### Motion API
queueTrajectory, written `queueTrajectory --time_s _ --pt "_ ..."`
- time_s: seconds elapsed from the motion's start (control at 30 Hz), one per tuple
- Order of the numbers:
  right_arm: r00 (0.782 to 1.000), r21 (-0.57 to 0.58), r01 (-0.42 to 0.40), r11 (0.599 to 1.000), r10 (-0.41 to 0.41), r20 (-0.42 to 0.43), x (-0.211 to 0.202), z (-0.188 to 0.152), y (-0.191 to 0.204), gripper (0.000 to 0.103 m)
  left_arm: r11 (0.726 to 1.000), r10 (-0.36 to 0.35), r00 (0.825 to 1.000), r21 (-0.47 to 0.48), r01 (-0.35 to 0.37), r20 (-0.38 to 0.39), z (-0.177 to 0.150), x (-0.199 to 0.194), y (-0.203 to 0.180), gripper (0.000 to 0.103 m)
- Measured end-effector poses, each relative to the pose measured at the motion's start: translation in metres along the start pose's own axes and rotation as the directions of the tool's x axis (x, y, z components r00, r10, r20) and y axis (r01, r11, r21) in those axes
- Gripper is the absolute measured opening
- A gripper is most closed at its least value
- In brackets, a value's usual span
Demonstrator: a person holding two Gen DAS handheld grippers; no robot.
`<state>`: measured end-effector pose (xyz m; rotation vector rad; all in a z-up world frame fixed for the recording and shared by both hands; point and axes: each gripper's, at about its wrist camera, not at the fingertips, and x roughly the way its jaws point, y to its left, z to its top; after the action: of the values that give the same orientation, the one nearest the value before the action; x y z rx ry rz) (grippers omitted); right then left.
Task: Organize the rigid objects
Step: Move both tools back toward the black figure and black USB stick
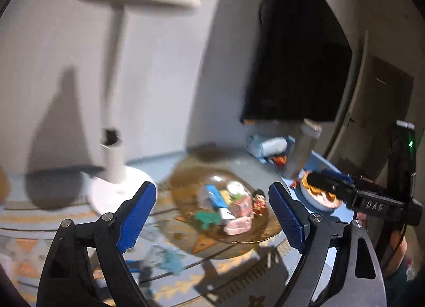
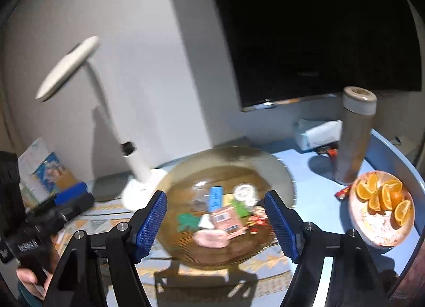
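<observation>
Trinkets sit heaped on the amber glass plate [image 2: 265, 158] in the middle of the table [image 2: 318, 195]: a blue stick [image 2: 215, 197], a pink packet [image 2: 225, 220], a pink oval piece [image 2: 211, 238], a green figure [image 2: 187, 221] and a small red doll [image 2: 256, 220], all touching or overlapping. We hold both tools above and short of the plate, empty. The left gripper [image 1: 212, 216] has its 2 fingers spread wide with nothing between them; the right gripper [image 2: 216, 223] is likewise wide and empty. We judge that we are between picks, with the pile gathered but unsorted. One pale blue item [image 1: 170, 256] lies off the plate on the patterned cloth [image 1: 32, 243], blurred, so we cannot name it. Next we need to choose 1 piece at the pile's edge, lower over it squarely and pinch without nudging its neighbours.
</observation>
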<state>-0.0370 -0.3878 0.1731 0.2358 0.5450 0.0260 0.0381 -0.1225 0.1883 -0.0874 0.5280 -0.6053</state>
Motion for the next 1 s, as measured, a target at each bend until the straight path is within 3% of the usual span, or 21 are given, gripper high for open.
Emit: queueTrajectory --time_s 0.13,0.2,0.23,0.33,0.47,0.57,0.7,0.77,1.0 --pt "0.996 -0.056 -0.067 0.996 0.07 0.053 -0.028 -0.003 0.043 0.08 0.995 0.096 0.991 0.002 -0.097 0.09 0.001 -0.071 0.02 0.086" --pt "0.992 -0.073 -0.109 0.991 0.113 0.061 -0.033 -0.012 0.061 0.088 0.99 0.138 0.985 -0.019 -0.136 0.105 -0.01 -0.093 0.031 0.088" --pt "0.99 -0.082 -0.12 0.989 0.125 0.058 -0.033 -0.017 0.069 0.089 0.986 0.164 0.982 -0.042 -0.161 0.098 -0.021 -0.102 0.042 0.094" --pt "0.99 -0.121 -0.138 0.983 0.141 0.011 -0.019 -0.043 0.093 0.092 0.971 0.231 0.973 -0.069 -0.229 0.014 -0.055 -0.104 0.07 0.096" --pt "0.98 -0.194 -0.196 0.961 0.185 -0.072 0.024 -0.1 0.118 0.092 0.938 0.334 0.939 -0.071 -0.34 -0.088 -0.107 -0.091 0.106 0.096" --pt "0.96 -0.18 -0.226 0.957 0.189 -0.205 0.063 -0.137 0.125 0.092 0.927 0.343 0.92 -0.088 -0.364 -0.188 -0.141 -0.066 0.134 0.095" --pt "0.951 -0.199 -0.22 0.955 0.165 -0.261 0.083 -0.156 0.125 0.092 0.929 0.299 0.907 -0.128 -0.348 -0.297 -0.166 -0.033 0.154 0.095" --pt "0.945 -0.192 -0.22 0.956 0.161 -0.284 0.088 -0.159 0.121 0.092 0.921 0.315 0.88 -0.108 -0.374 -0.356 -0.169 -0.021 0.156 0.093" --pt "0.941 -0.232 -0.218 0.948 0.141 -0.308 0.094 -0.162 0.129 0.092 0.938 0.297 0.865 -0.045 -0.343 -0.404 -0.173 -0.013 0.144 0.092"
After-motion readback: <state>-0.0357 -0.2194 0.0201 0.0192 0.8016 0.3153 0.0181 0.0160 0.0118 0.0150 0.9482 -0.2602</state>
